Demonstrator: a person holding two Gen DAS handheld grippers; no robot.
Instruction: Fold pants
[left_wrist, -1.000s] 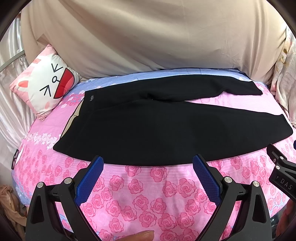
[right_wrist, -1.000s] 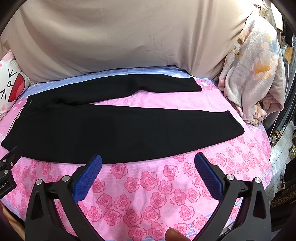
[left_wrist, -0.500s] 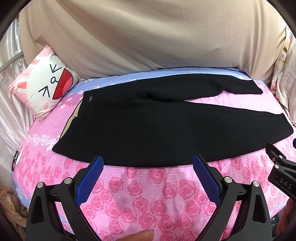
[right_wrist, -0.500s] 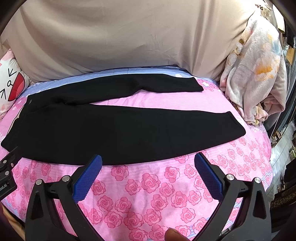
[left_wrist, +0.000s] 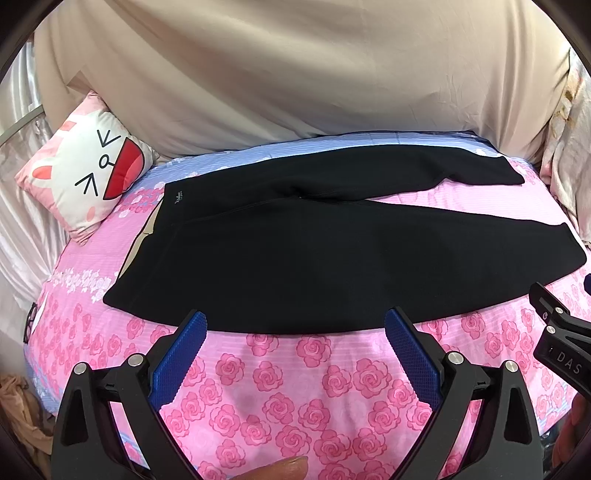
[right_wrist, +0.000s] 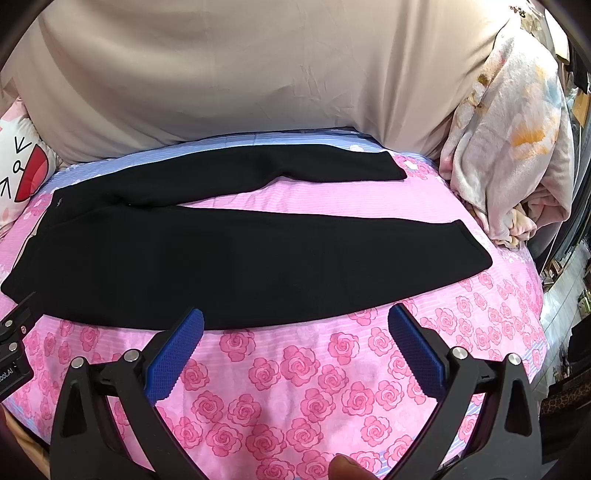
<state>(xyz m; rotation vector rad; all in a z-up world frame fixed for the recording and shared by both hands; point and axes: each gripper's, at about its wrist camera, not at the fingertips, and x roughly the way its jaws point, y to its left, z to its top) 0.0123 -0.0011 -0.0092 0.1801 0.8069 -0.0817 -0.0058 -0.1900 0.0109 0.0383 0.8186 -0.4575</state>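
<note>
Pants (left_wrist: 314, 258) lie flat and unfolded on the bed (left_wrist: 295, 387), waist left, legs splayed right. Left hand-held gripper (left_wrist: 295, 325) and right hand-held gripper (right_wrist: 295, 321) hover just short of the near edge, both spread, empty. Judged: pre-grasp; next, pinch the near leg's edge and fold it over the far leg.

Black pants (left_wrist: 306, 254) and a cartoon pillow (left_wrist: 86, 171) lie on the rose-print bed (left_wrist: 295, 387).
</note>
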